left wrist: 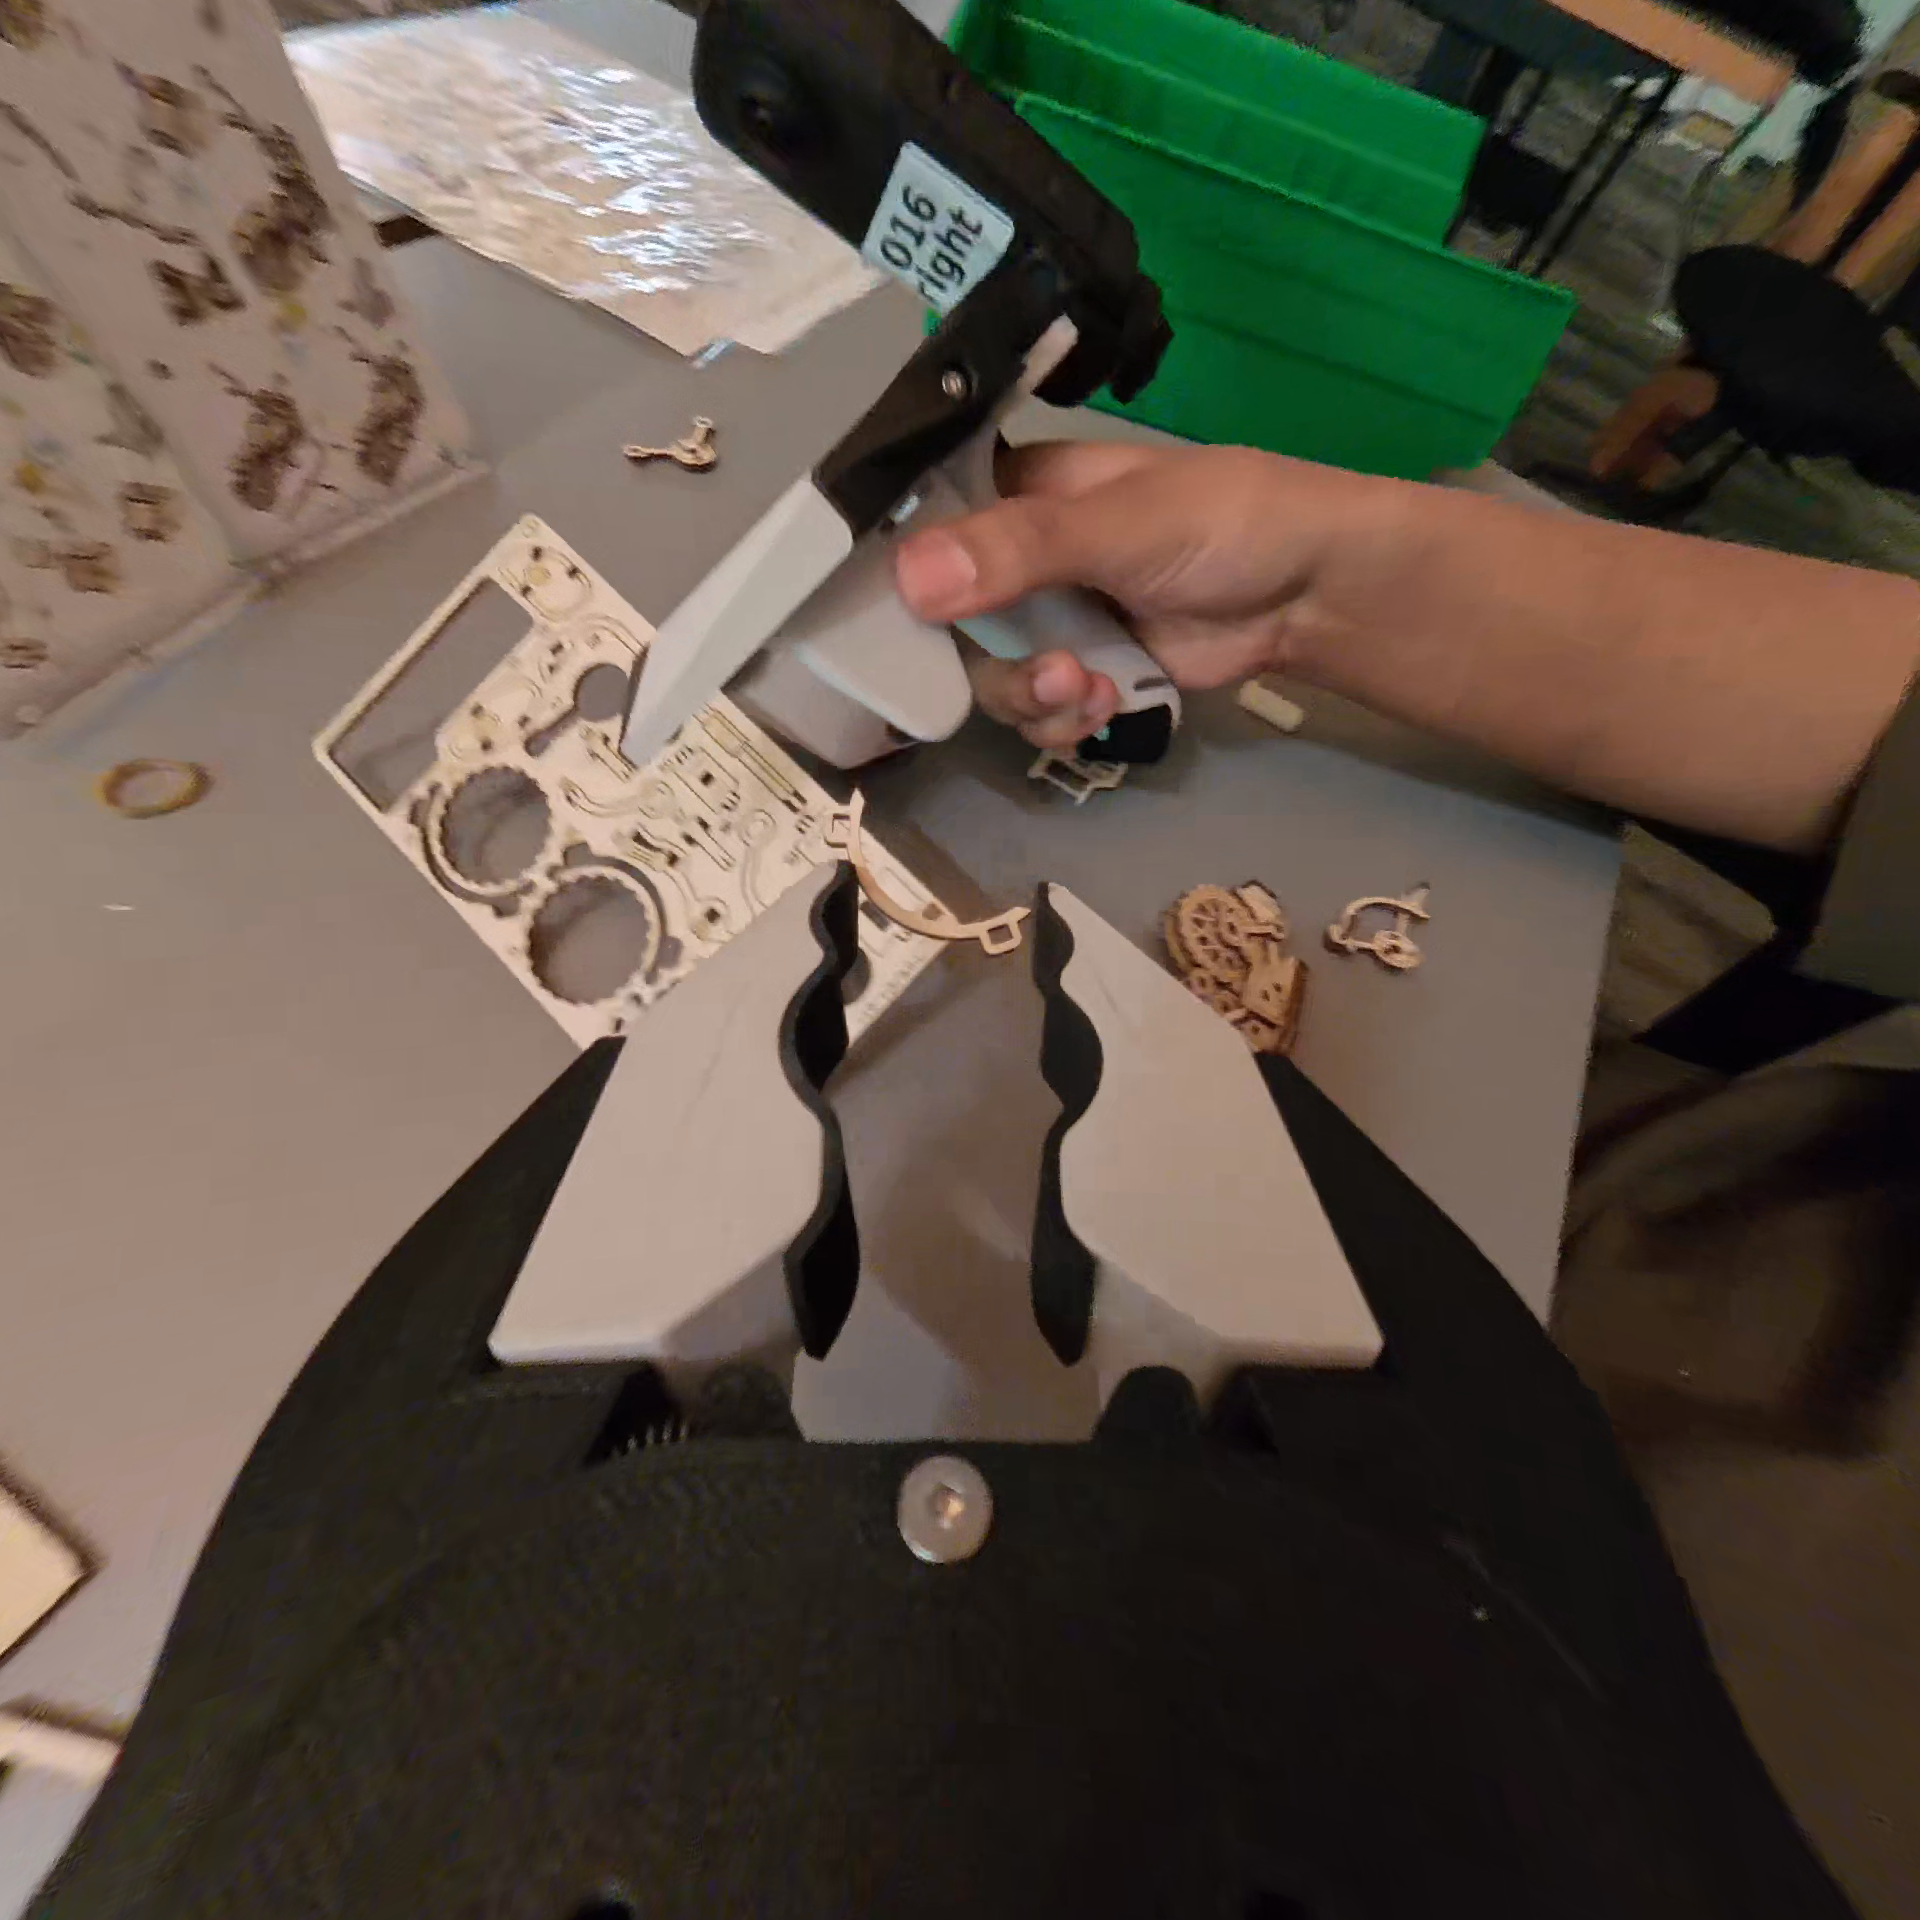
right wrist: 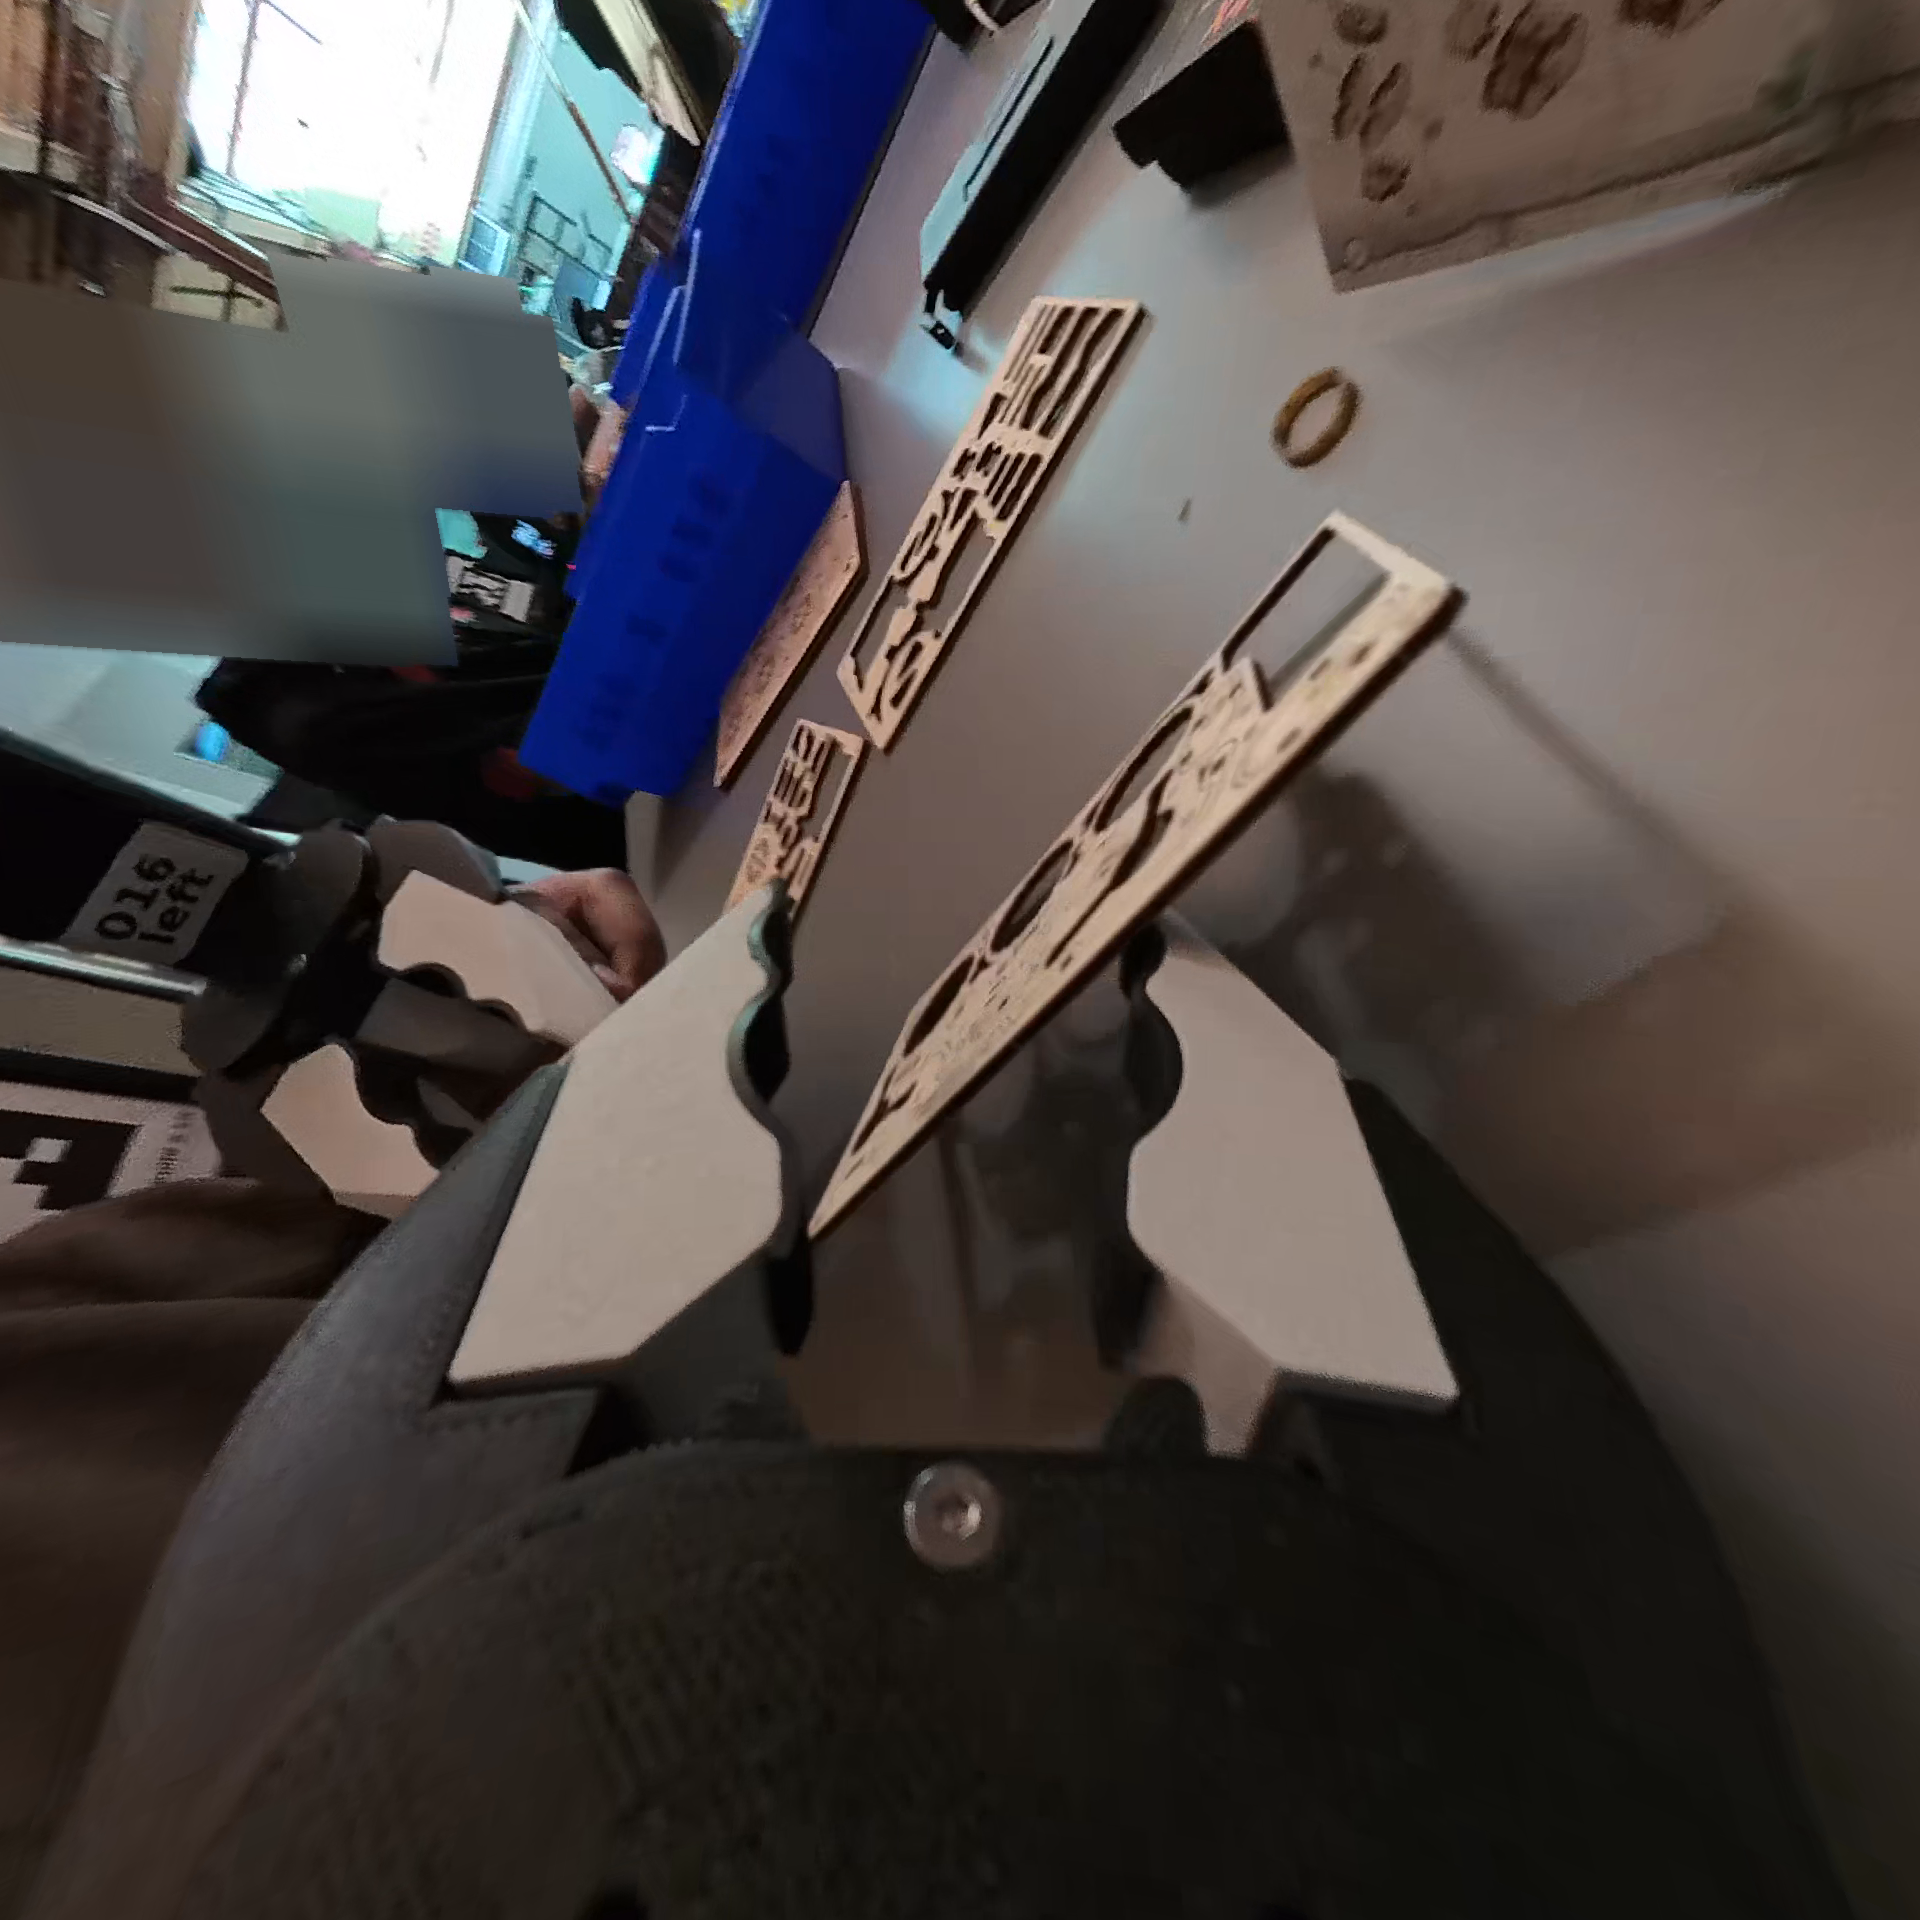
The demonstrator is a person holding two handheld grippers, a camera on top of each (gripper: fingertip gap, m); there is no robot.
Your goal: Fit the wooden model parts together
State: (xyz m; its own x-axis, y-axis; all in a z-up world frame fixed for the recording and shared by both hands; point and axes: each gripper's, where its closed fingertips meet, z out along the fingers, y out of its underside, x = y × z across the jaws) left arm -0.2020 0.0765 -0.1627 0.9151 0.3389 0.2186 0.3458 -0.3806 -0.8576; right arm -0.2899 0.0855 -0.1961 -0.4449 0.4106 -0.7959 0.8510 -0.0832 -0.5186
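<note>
A pale wooden parts sheet [left wrist: 488, 748] with round cut-outs lies on the grey table [left wrist: 208, 1039]. My right gripper [left wrist: 649, 727] comes in from the right, one finger tip on the sheet. In the right wrist view the sheet [right wrist: 1143, 831] runs slanted between the wide-apart jaws of the right gripper [right wrist: 951, 935], not clamped. My left gripper [left wrist: 940, 899] is open and empty. A curved wooden piece [left wrist: 914, 904] lies just beyond its tips. A part-built gear model [left wrist: 1236, 966] sits to the right. The left gripper also shows in the right wrist view [right wrist: 447, 1029].
Loose wooden bits [left wrist: 1377, 925] [left wrist: 675, 447] and a ring [left wrist: 154, 787] lie about. A green bin [left wrist: 1247, 260] stands at the back, a patterned box [left wrist: 156, 364] at the left. Blue bins [right wrist: 717, 468] and more cut sheets [right wrist: 987, 520] lie farther along.
</note>
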